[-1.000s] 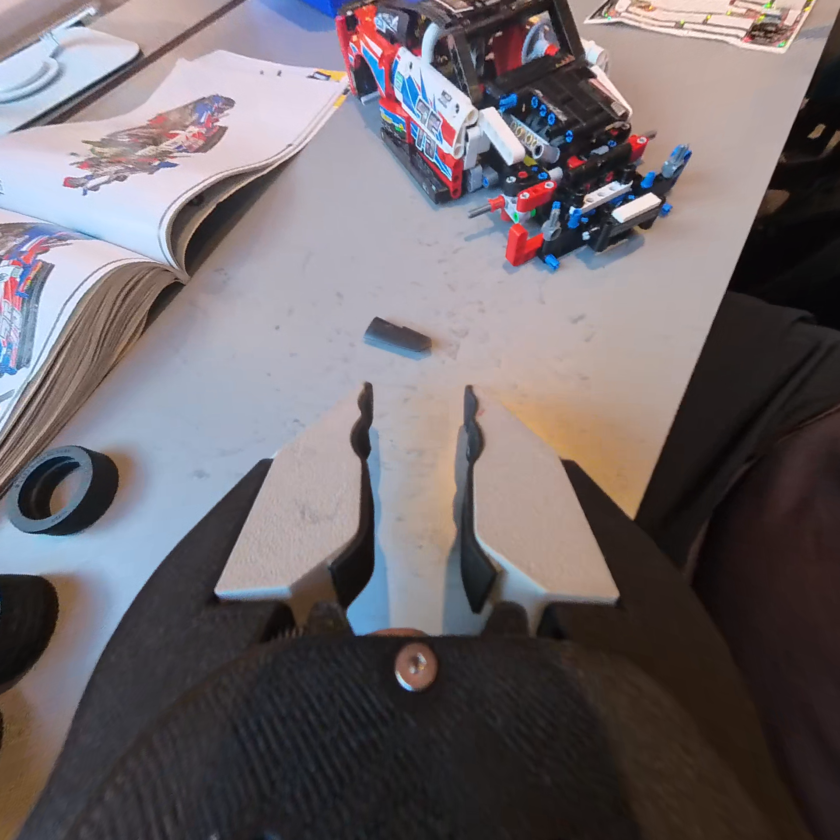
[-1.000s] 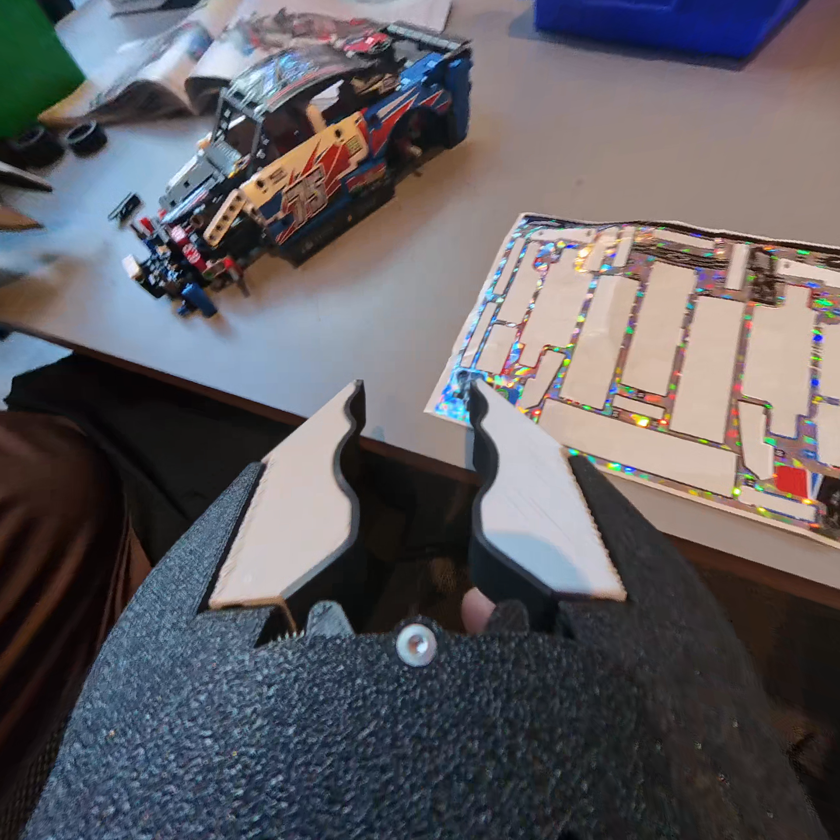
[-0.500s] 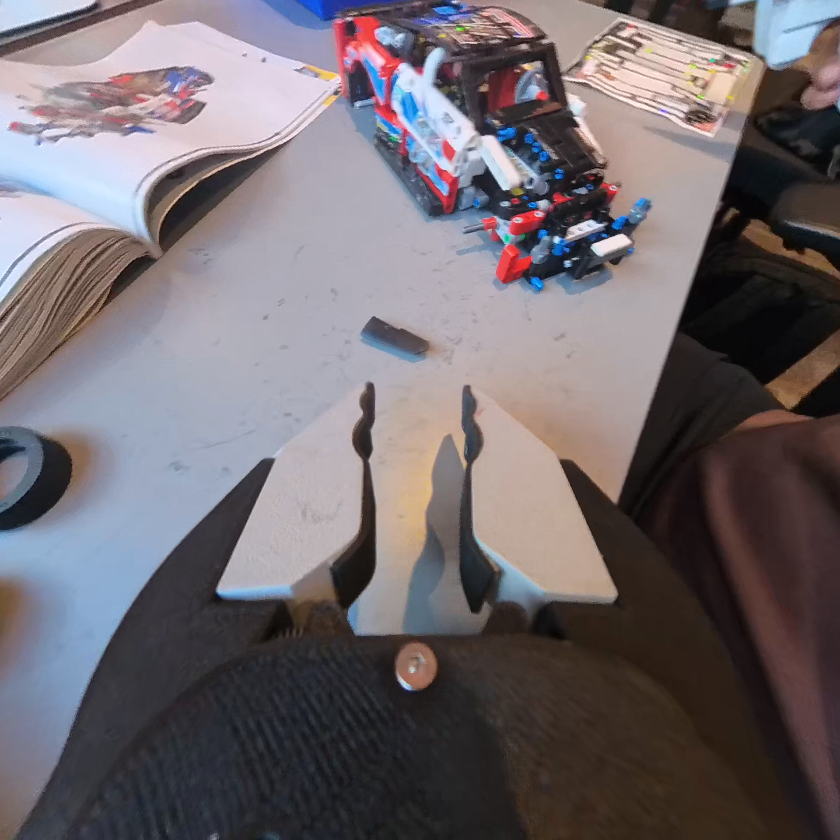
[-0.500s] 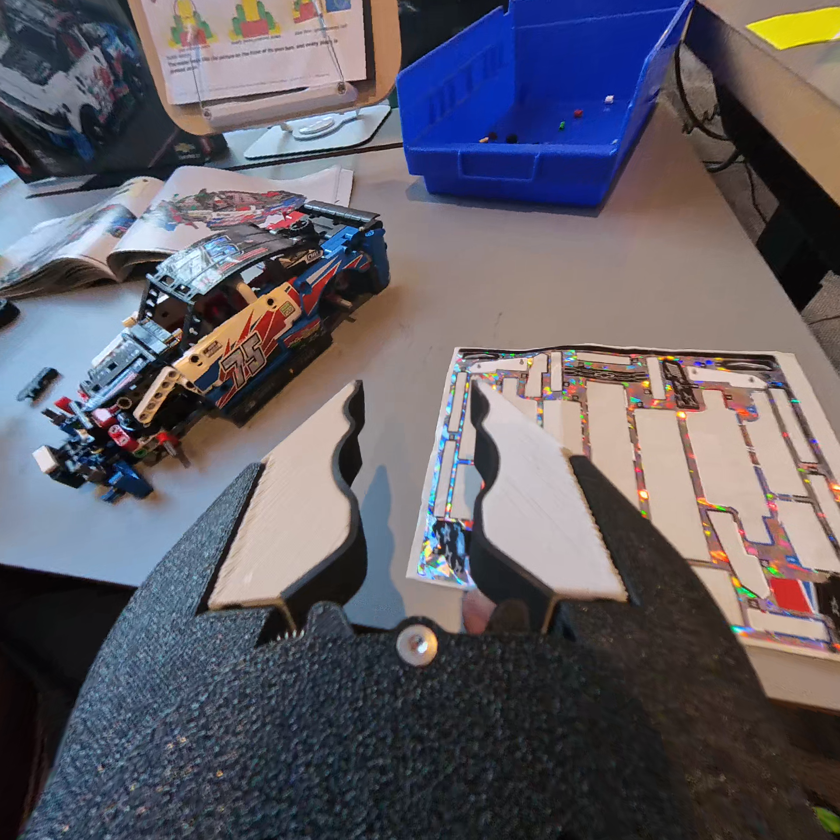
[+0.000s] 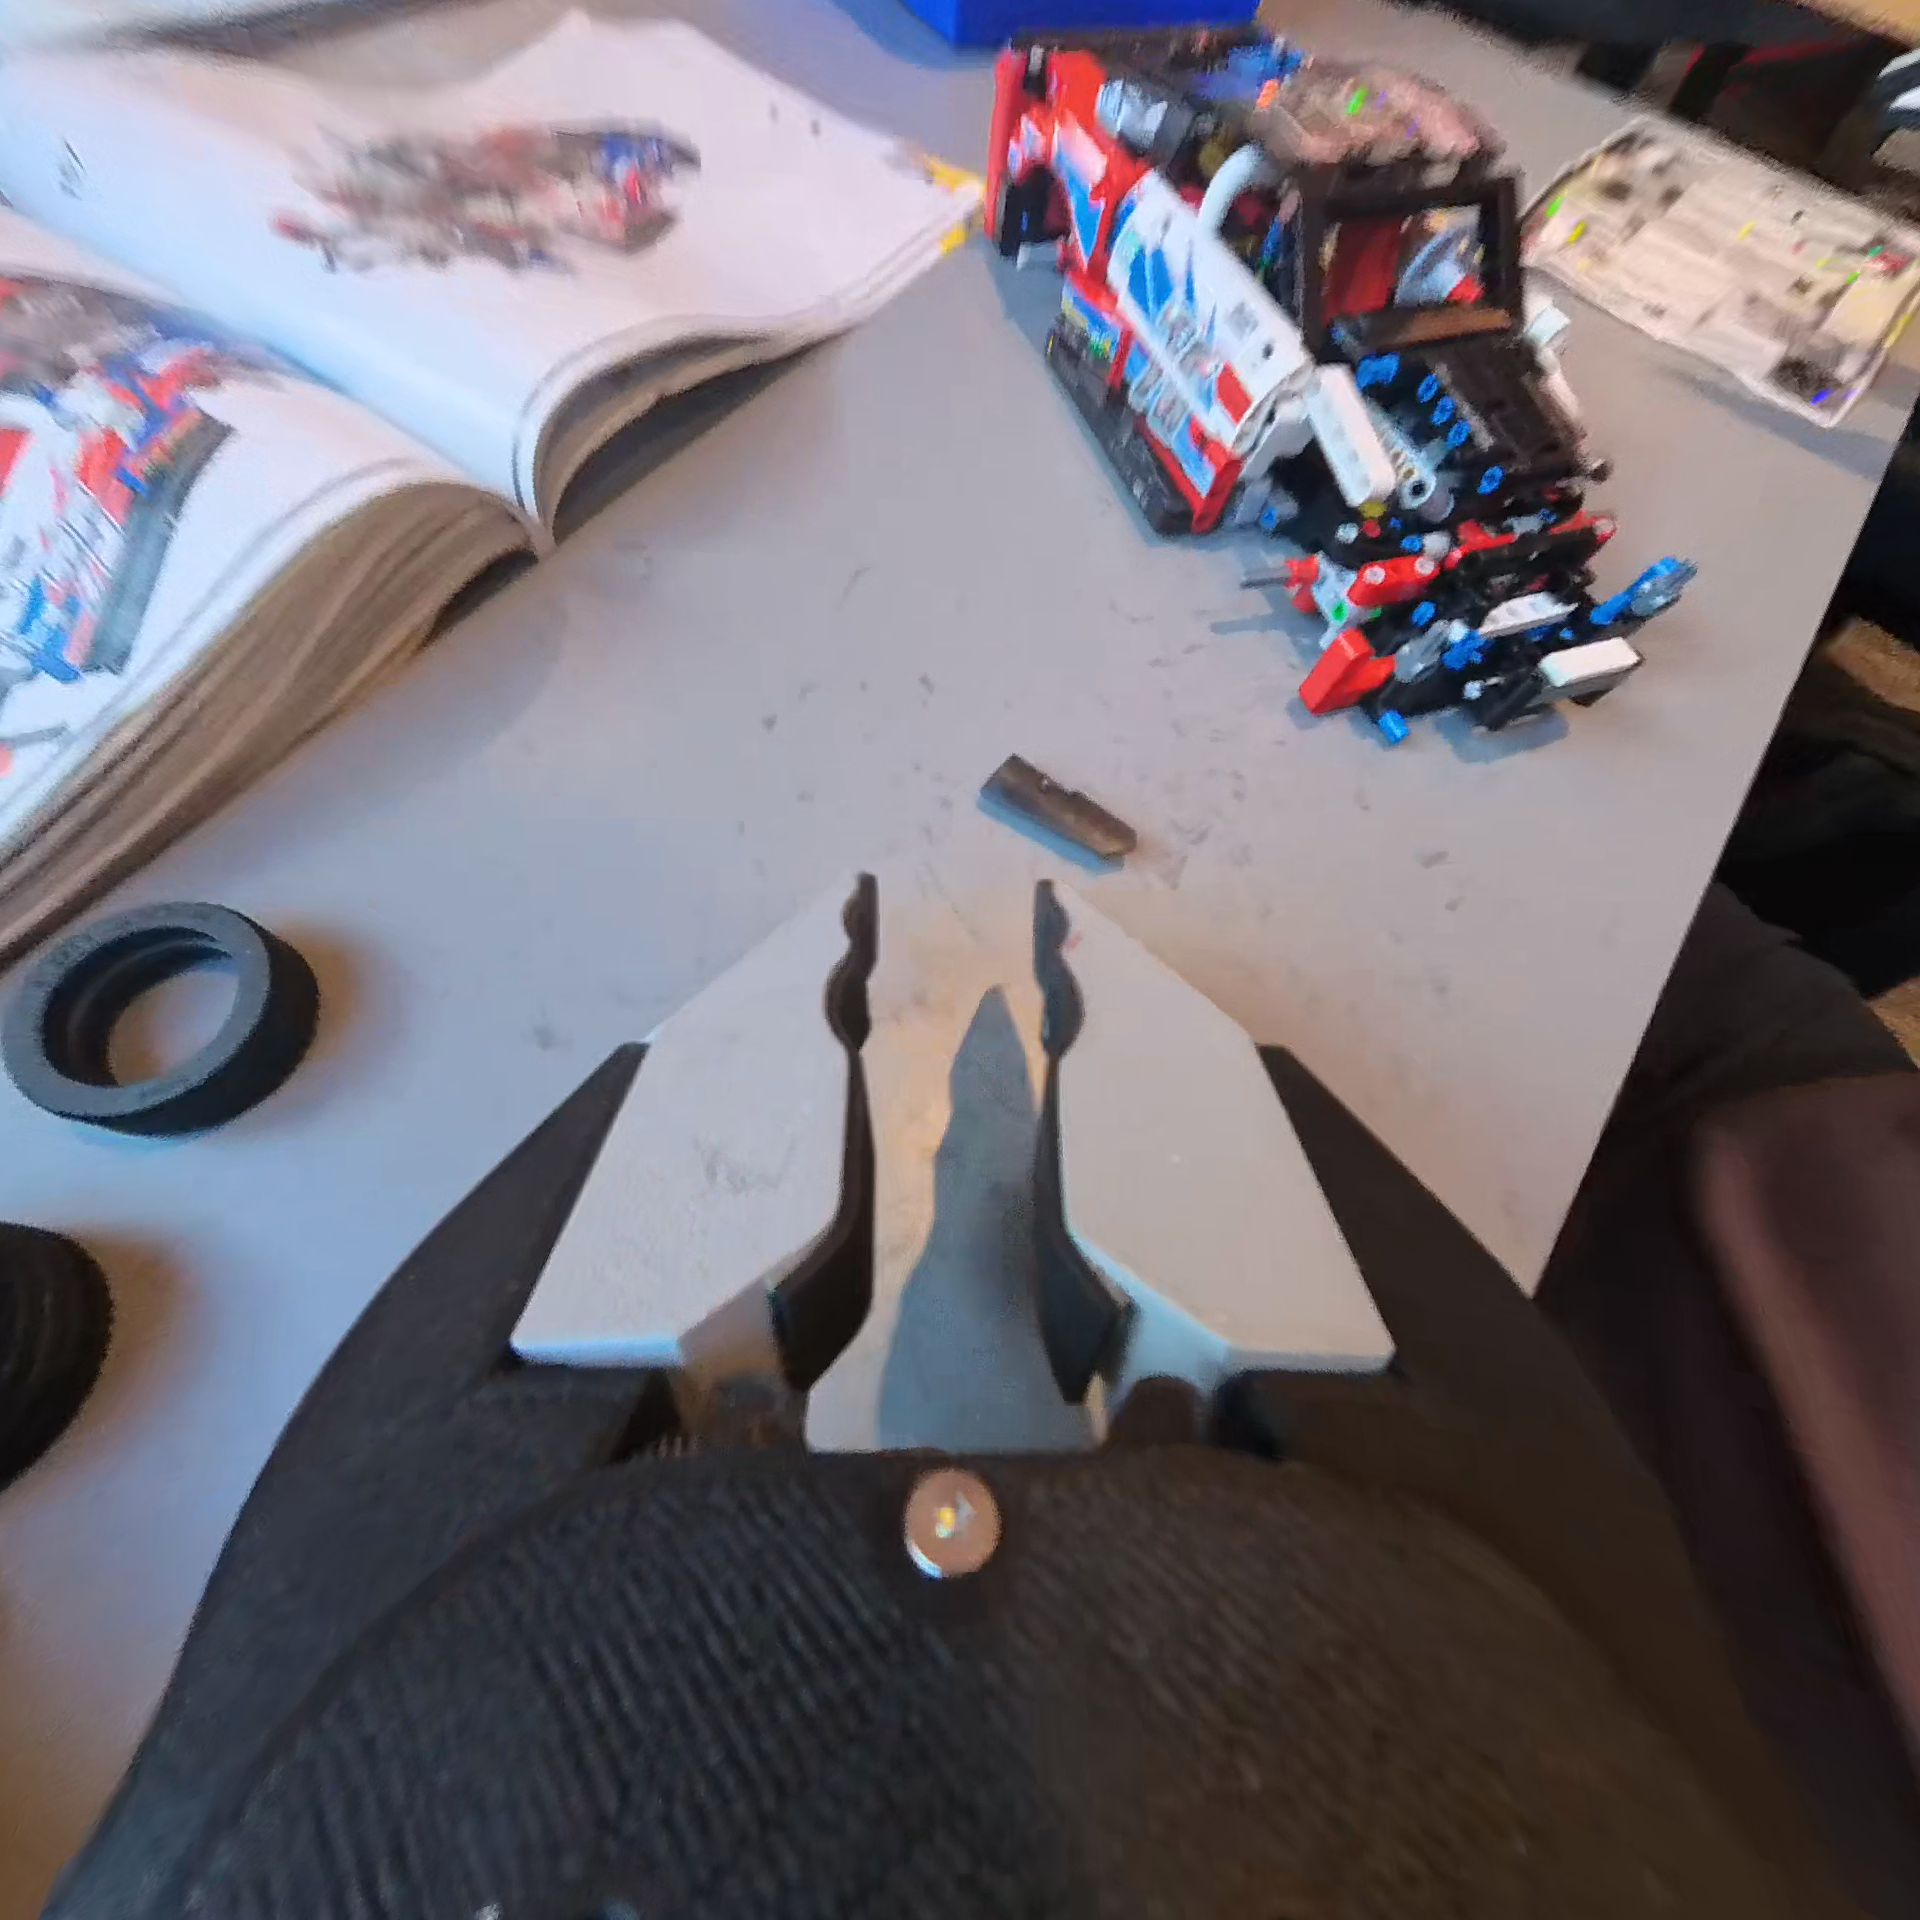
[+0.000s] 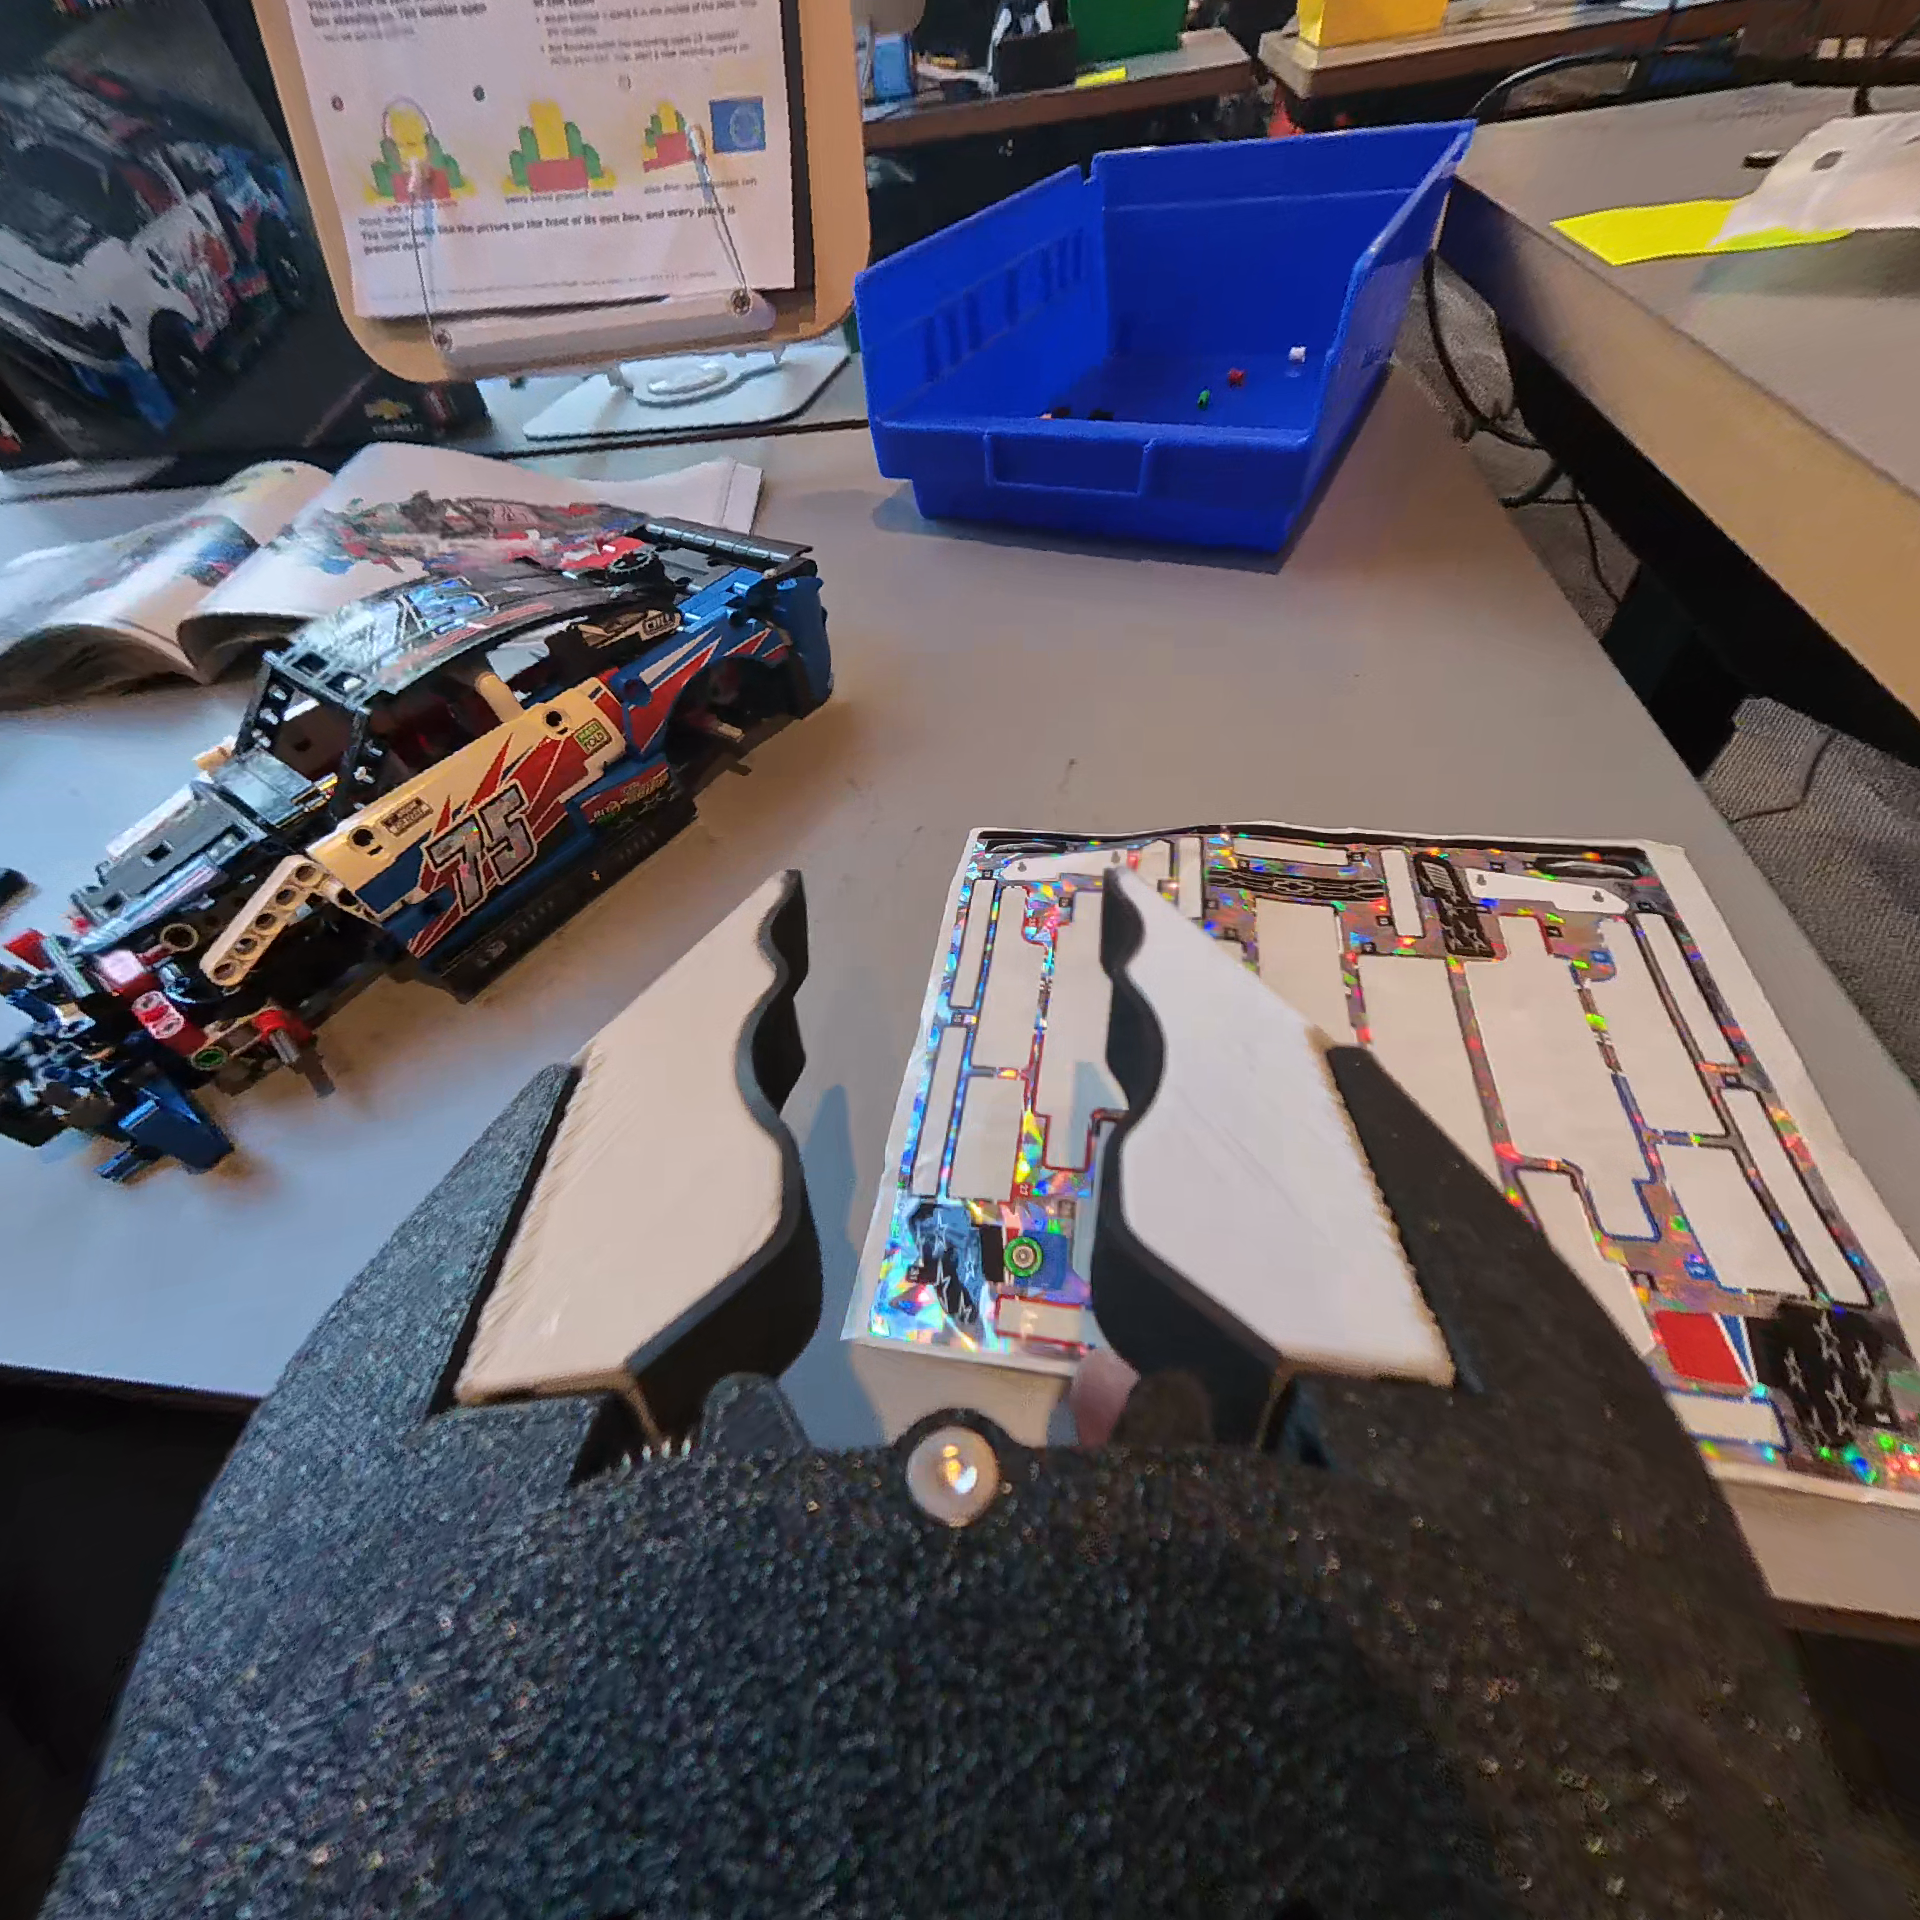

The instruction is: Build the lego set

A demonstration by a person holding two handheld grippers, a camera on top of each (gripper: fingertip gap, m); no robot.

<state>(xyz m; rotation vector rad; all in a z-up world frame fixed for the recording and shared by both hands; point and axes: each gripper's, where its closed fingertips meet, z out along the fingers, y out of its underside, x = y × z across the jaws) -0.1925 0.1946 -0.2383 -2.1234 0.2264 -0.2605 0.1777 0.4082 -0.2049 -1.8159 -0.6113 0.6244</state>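
Note:
A half-built red, white, blue and black lego race car [image 5: 1288,353] stands on the grey table, with its bare front end toward the table's near edge; it also shows in the right wrist view [image 6: 436,810]. A small dark grey lego piece [image 5: 1058,812] lies loose just ahead and right of my left gripper [image 5: 948,888], which is open and empty above the table. My right gripper [image 6: 951,883] is open and empty, over the left edge of a holographic sticker sheet [image 6: 1507,1091], to the right of the car.
An open instruction book [image 5: 343,343] lies left of the car. A black tyre ring [image 5: 156,1018] and another tyre [image 5: 42,1340] lie at the left. A blue bin [image 6: 1143,343] holding a few small pieces stands behind the sticker sheet. A paper on a stand [image 6: 561,177] is at the back. The gap from one gripper's tips to the other's is roughly 45 centimeters.
My left gripper has swung left, bringing the tyre ring back into view. My right gripper has come up from below the table edge to over the sticker sheet. Both stay open.

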